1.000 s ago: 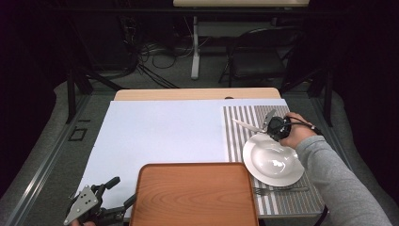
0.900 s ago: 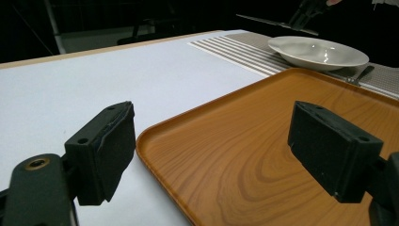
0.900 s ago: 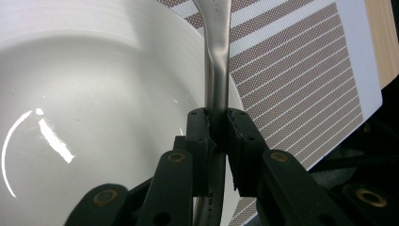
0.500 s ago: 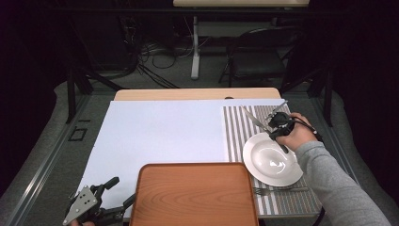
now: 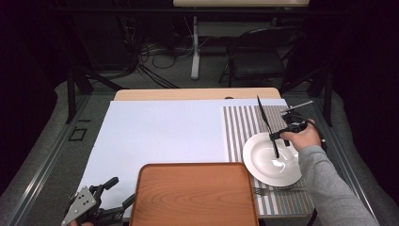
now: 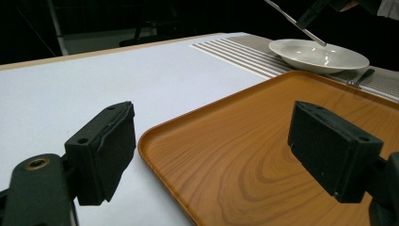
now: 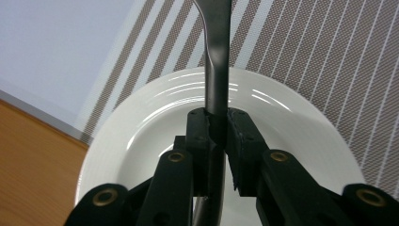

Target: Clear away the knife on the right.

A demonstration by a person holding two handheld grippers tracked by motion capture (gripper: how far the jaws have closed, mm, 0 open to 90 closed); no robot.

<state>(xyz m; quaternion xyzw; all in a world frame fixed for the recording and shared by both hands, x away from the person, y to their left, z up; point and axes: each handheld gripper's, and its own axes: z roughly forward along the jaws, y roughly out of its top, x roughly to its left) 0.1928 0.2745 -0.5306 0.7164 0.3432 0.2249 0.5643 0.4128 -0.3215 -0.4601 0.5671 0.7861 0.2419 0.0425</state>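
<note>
Over the plate (image 7: 141,141), probably a knife (image 7: 217,70), clamped in the right hand-held gripper (image 7: 217,136).

We see a slim metal knife (image 5: 266,123) at the right of the high view, clamped at its handle and tilted above the white plate (image 5: 263,165), blade pointing toward the frame's top

The right tool (image 7: 217,129) clamps a metal utensil handle (image 7: 217,56) above the white plate (image 7: 141,136) on the striped placemat (image 7: 329,56).
</note>
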